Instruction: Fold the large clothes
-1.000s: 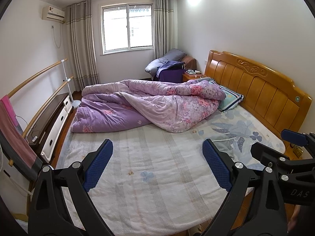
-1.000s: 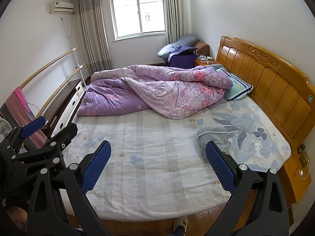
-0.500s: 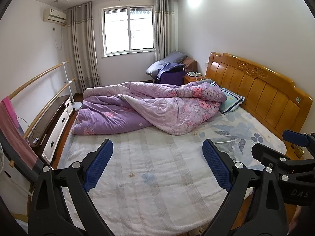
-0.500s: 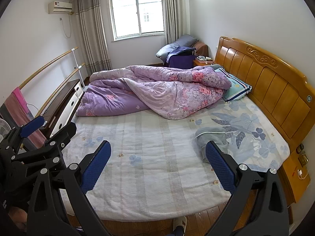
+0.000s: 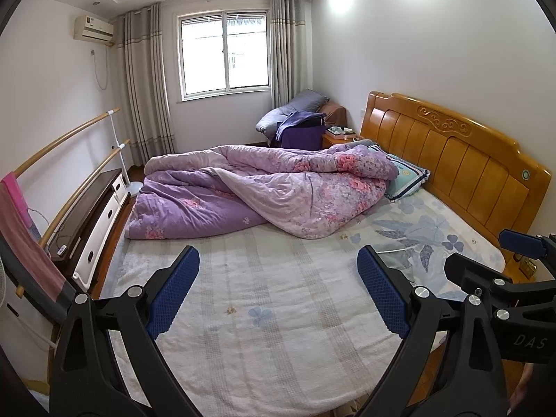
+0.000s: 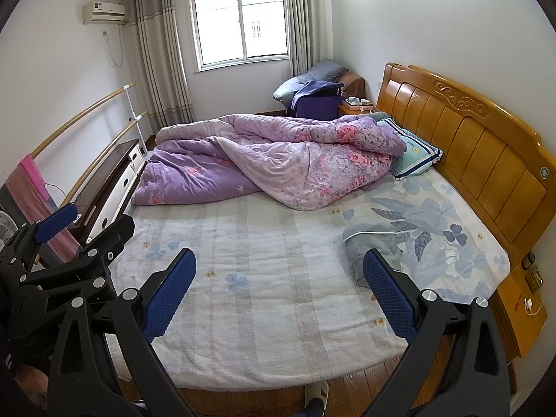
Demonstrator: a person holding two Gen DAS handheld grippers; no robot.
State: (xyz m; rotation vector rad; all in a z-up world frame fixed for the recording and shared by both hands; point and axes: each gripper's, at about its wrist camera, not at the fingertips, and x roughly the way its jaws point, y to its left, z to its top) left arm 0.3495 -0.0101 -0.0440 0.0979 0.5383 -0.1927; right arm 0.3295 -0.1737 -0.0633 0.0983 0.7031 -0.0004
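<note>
A grey-blue garment [image 6: 373, 243] lies crumpled on the right side of the bed, near the headboard end; in the left wrist view only a sliver of it [image 5: 399, 260] shows behind the right finger. My left gripper [image 5: 278, 292] is open and empty, held above the near edge of the bed. My right gripper [image 6: 278, 292] is open and empty beside it; its right finger [image 6: 385, 295] overlaps the garment in the picture but is held above it. Each gripper shows at the edge of the other's view.
A purple floral quilt [image 6: 271, 160] is bunched across the far half of the bed. A pillow [image 6: 413, 153] lies by the wooden headboard [image 6: 486, 146]. A low cabinet [image 5: 93, 215] and wooden rails with towels stand at the left. A nightstand [image 6: 521, 309] is at the right.
Both views have drawn back and tilted up a little, so the bed sits slightly lower in the picture. Both grippers stay open. Nothing on the bed moved.
</note>
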